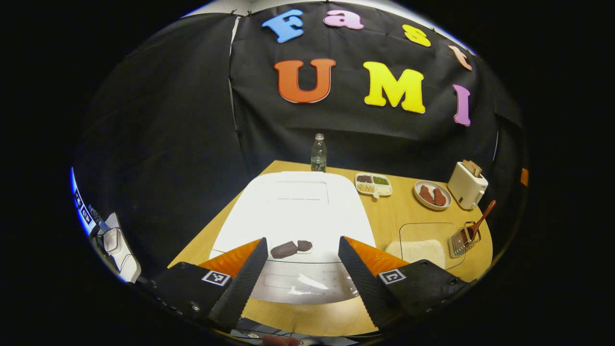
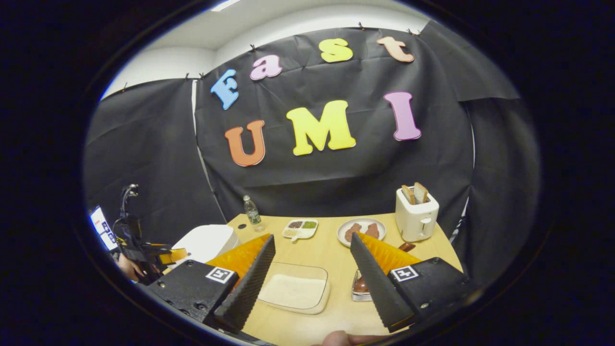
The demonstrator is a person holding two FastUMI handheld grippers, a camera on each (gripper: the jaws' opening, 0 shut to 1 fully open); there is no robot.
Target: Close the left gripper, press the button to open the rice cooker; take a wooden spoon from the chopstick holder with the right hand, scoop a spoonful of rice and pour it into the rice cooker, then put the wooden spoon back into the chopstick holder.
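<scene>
Tongs (image 1: 301,269) on the left hand stand wide open at the bottom of the left gripper view, holding nothing, their ribbed black fingers (image 1: 245,278) splayed to either side of the cooker (image 1: 293,206). It is white with its lid shut and fills the middle of the frame on the wooden bench (image 1: 399,211); its button (image 1: 290,248), a dark oblong, sits on the near edge of the lid between the fingers. At lower right lies a clear tray of rice (image 1: 423,247), and just right of it a wire holder (image 1: 462,240) with the spoon (image 1: 480,218) leaning up and to the right out of it. Farther back are a divided dish (image 1: 374,184), a plate (image 1: 432,194), a toaster (image 1: 467,185) and, at the far edge, a bottle (image 1: 318,154).

In the right gripper view, the right tongs (image 2: 312,281) are also spread wide and empty. Between them in the lower middle is the rice tray (image 2: 295,288); the holder (image 2: 360,288) is partly hidden behind the right-hand finger (image 2: 375,283), a bit of spoon (image 2: 407,247) showing above it. At lower left the cooker (image 2: 206,242) sits with the left tongs (image 2: 168,254) held beside it.
</scene>
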